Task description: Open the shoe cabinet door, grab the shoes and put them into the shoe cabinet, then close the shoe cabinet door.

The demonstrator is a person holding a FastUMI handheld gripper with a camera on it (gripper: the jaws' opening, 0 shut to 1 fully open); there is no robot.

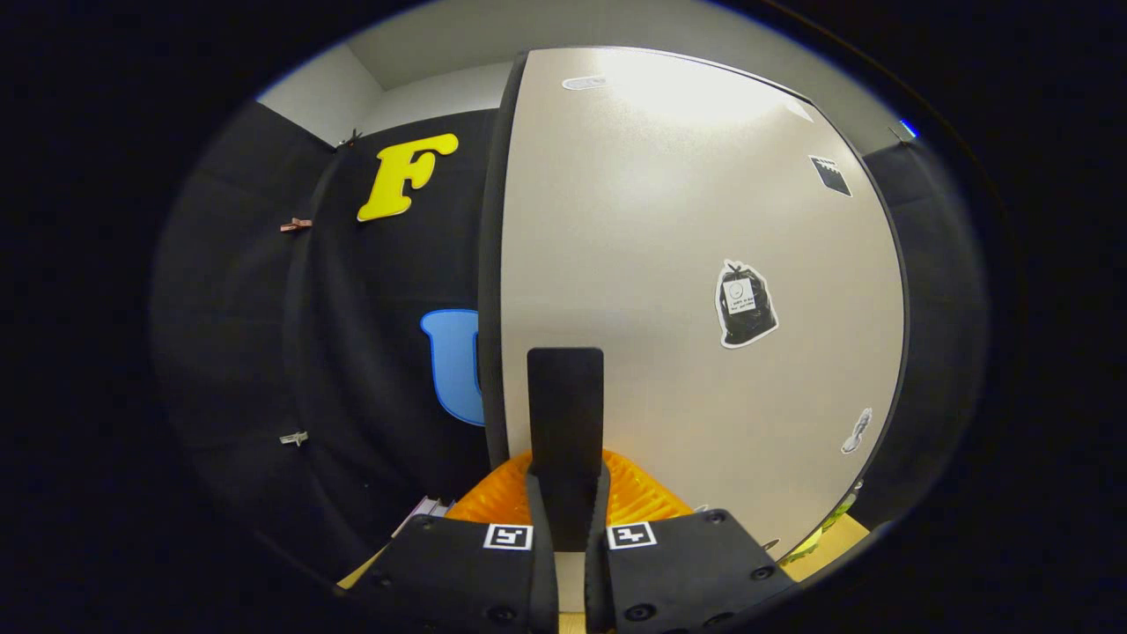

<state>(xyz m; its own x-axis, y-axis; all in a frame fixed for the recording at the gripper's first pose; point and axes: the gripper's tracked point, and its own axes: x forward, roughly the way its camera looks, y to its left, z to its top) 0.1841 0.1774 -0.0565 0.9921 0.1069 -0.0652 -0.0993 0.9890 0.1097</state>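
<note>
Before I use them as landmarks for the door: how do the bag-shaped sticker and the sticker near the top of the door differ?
The bag-shaped sticker is dark with a pale outline and sits mid-door, right of the black handle the gripper clamps. The top sticker is pale, flat and oval, barely standing out near the door's upper edge. Both lie flat on the door.

A bag-shaped sticker sits well beyond the fingers, to their right; a small dark sticker lies above it. Metal clips hang far left.
</note>
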